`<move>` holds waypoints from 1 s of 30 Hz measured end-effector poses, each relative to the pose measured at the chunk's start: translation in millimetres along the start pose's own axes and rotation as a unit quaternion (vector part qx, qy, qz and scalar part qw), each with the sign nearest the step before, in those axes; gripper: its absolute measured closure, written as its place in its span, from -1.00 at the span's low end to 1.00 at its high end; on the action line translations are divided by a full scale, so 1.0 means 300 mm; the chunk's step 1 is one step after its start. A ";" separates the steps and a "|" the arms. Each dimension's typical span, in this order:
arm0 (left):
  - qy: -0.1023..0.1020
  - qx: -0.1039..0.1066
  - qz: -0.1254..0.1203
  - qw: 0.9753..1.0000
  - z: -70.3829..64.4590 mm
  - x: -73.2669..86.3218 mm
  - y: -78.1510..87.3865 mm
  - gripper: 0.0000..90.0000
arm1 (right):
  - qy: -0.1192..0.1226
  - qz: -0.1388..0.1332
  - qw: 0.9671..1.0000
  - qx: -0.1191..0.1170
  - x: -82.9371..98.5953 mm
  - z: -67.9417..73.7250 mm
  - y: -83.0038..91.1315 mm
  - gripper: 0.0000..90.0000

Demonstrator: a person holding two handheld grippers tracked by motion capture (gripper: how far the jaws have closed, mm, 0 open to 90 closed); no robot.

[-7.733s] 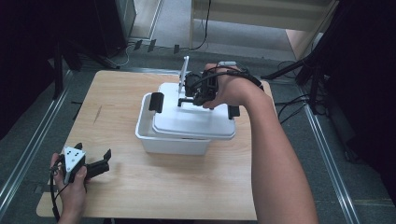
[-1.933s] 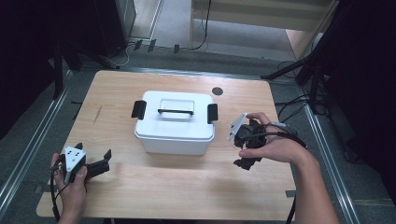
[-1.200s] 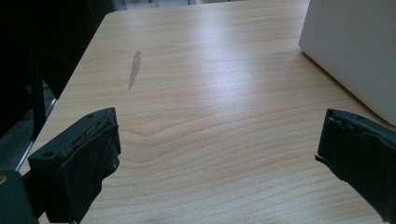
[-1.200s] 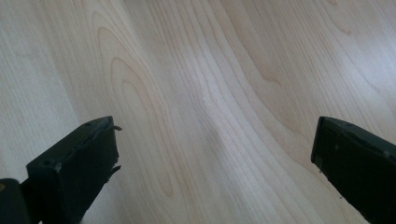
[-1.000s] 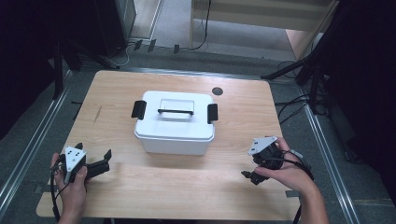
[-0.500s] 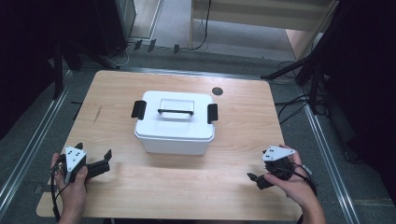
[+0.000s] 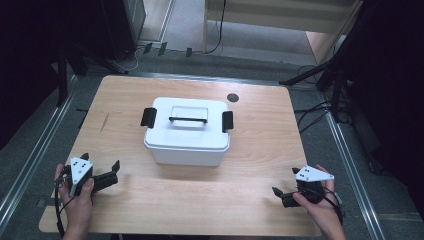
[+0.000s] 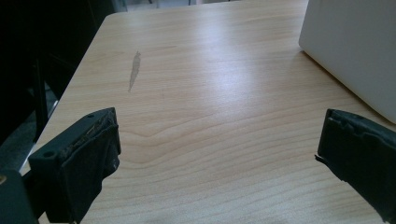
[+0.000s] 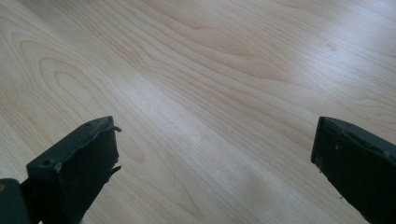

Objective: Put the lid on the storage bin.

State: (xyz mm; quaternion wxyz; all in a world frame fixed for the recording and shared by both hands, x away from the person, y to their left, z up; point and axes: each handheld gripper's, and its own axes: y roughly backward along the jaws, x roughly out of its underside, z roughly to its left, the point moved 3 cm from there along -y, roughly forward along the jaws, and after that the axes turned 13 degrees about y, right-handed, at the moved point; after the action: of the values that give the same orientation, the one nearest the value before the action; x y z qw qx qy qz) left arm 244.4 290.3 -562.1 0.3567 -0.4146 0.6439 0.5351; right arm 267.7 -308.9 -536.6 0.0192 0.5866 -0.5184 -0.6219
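Observation:
A white plastic box [image 7: 187, 145] stands in the middle of the wooden table, its lid [image 7: 189, 111] sitting flat on top. The lid has a black handle [image 7: 187, 120], and a black latch sits at each end. My left gripper [image 7: 100, 161] rests at the near left corner, open and holding nothing. In the left gripper view its jaws [image 8: 217, 144] stand wide apart over bare wood, with the box's wall [image 8: 355, 46] at upper right. My right gripper [image 7: 285, 181] lies at the near right corner, open and holding nothing. In the right gripper view its jaws [image 9: 215, 149] span bare tabletop.
A small dark round disc [image 7: 232, 97] sits on the table behind the box. A grey scuff mark [image 8: 134, 70] marks the wood at the left. The table's front edge [image 7: 200, 234] runs just behind both hands. Metal rails and cables line the floor on both sides.
My right gripper, which was at the lid on top of the box, has let go and drawn back to the near right corner. The left gripper has stayed put.

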 end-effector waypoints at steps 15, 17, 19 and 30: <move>0.000 0.001 0.004 1.000 -0.001 0.001 0.000 -1.00 | -0.052 -0.035 0.997 0.042 0.099 0.021 0.060 -0.99; 0.000 0.001 0.005 1.000 -0.002 0.001 -0.001 -1.00 | -0.056 -0.040 0.997 0.046 0.105 0.027 0.063 -0.99; -0.001 0.001 0.006 1.000 -0.003 0.001 -0.002 -1.00 | -0.062 -0.044 0.996 0.052 0.110 0.030 0.067 -0.99; -0.008 0.000 0.009 1.000 -0.008 0.002 -0.006 -1.00 | -0.102 -0.078 0.988 0.080 0.148 0.045 0.060 -0.99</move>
State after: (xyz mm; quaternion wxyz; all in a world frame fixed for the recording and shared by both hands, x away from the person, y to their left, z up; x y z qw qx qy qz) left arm 245.7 287.9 -562.9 0.3567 -0.4042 0.6452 0.5414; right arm 233.2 -337.0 -559.1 -0.1293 0.5583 -0.5183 -0.6348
